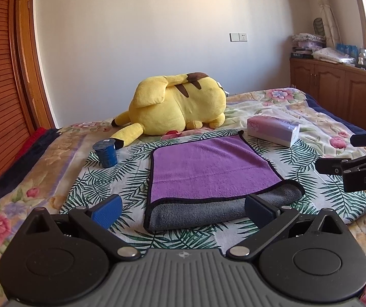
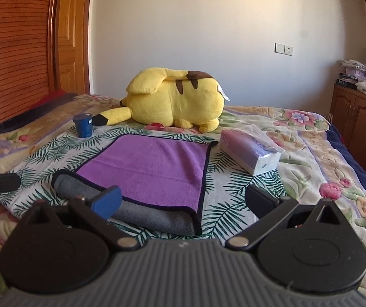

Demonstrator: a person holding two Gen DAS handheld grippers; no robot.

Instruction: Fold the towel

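From the left wrist view, the left tongs (image 1: 183,211) hang spread and empty just above the near edge of the towel (image 1: 208,168), which lies on the leaf-print cloth (image 1: 121,176) on the bed (image 1: 29,179), purple side up with a grey roll along its near side. That roll is thick and loose; a shallow pinch would likely catch only one layer and drag the fold crooked. The blue cup (image 1: 105,153) at the far left could tip if the cloth is tugged. From the right wrist view, the right tongs (image 2: 183,200) are spread too, holding nothing, over the towel's near right corner; the tissue pack (image 2: 249,153) sits close on the right, and a wide swing may knock it.
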